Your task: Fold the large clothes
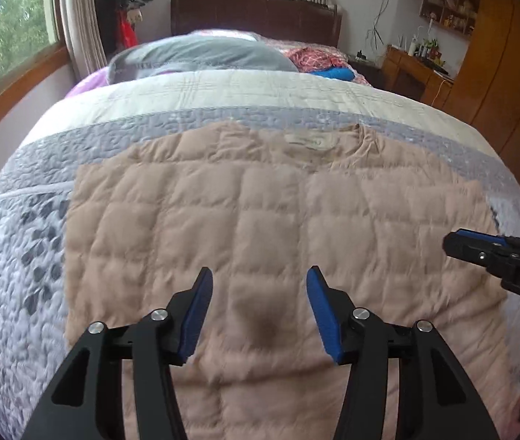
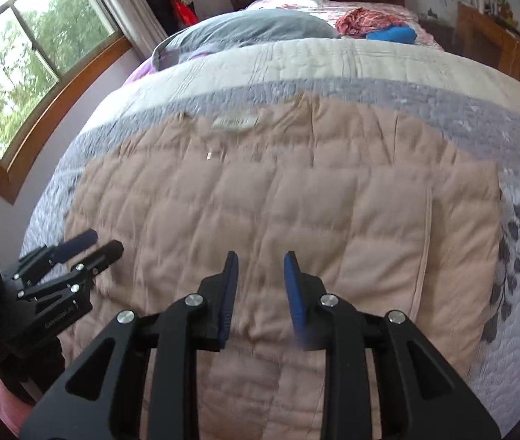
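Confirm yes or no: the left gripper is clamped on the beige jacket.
No: the left gripper hangs open above the beige jacket, nothing between its pads.

Soft daylight enters from the wood-framed glass window (image 2: 36, 62); edges bend strongly, and the near pictures are motion-blurred.

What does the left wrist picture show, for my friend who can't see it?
A beige quilted jacket lies flat on a bed. The left gripper hangs over it with open, empty jaws. The right gripper pokes in from the right edge.
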